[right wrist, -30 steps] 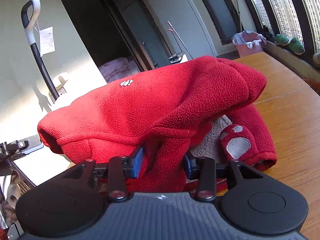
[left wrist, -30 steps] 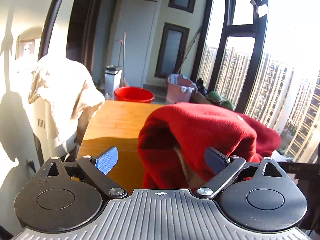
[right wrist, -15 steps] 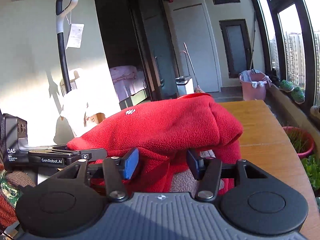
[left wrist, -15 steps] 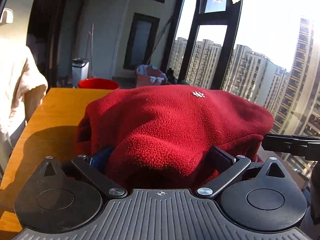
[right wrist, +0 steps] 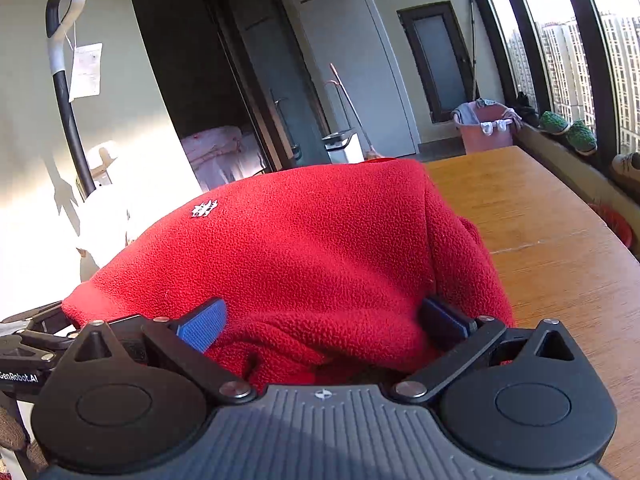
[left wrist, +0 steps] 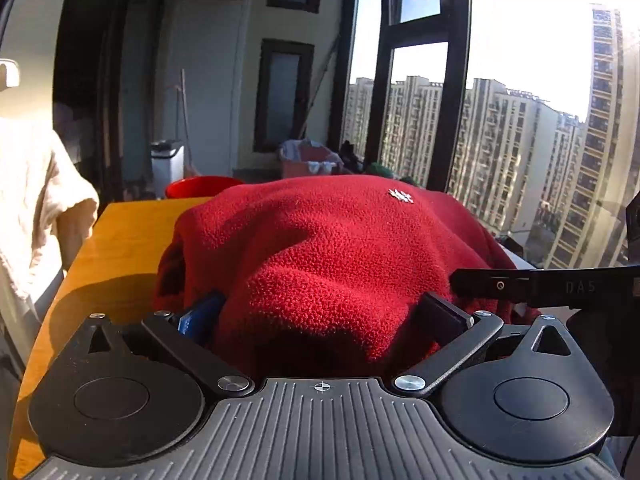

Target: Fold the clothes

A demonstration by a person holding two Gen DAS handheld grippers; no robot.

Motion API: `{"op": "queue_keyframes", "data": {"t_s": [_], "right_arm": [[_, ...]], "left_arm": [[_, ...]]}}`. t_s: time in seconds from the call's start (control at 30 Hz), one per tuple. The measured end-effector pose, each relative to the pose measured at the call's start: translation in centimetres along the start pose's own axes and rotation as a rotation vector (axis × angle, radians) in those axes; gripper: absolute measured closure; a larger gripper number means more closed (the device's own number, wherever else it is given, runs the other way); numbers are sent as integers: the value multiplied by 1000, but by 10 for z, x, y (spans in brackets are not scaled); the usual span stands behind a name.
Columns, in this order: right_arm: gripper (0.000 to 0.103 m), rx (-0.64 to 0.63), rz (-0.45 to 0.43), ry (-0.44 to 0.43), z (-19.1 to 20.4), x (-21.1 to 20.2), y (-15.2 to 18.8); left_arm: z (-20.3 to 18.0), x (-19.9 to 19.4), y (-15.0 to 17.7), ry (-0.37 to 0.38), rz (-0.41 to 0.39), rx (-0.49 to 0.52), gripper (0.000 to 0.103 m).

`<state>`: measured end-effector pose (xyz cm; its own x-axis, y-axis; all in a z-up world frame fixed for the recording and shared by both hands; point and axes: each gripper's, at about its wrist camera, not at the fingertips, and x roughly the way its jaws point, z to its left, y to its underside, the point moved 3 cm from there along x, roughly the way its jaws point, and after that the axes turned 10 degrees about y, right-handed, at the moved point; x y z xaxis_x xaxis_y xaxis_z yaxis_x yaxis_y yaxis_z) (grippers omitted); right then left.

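A thick red fleece garment lies bunched in a rounded heap on the wooden table. A small white embroidered emblem shows on top.

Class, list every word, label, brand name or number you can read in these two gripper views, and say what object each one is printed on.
"GenRobot.AI": white print on the black gripper body at the left edge of the right wrist view.
"DAS": faint letters on the black gripper arm at the right of the left wrist view.
White paper tag on the black-and-white handle: print too small to read.
White emblem on the red fleece garment: no legible letters.
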<state>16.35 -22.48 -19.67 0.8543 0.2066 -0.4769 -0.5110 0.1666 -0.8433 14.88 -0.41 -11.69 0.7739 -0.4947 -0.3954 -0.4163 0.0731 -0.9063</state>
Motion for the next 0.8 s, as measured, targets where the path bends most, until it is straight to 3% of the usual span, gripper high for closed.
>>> {"op": "queue_keyframes", "data": {"t_s": [0.4,0.5,0.7,0.8], "right_arm": [[0,21,-22,62,14,6,1],[0,3,-29,78,22,12,-1],[0,26,-29,46,13,15,-2],[0,22,-36,55,14,13,-1]], "left_arm": [[28,9,-7,44,0,-21,0],[35,-6,-15,69,-18,-37,0],[26,-67,-56,214,-203,-75,0],[16,-52,-73,315,-199,-85,3]]}}
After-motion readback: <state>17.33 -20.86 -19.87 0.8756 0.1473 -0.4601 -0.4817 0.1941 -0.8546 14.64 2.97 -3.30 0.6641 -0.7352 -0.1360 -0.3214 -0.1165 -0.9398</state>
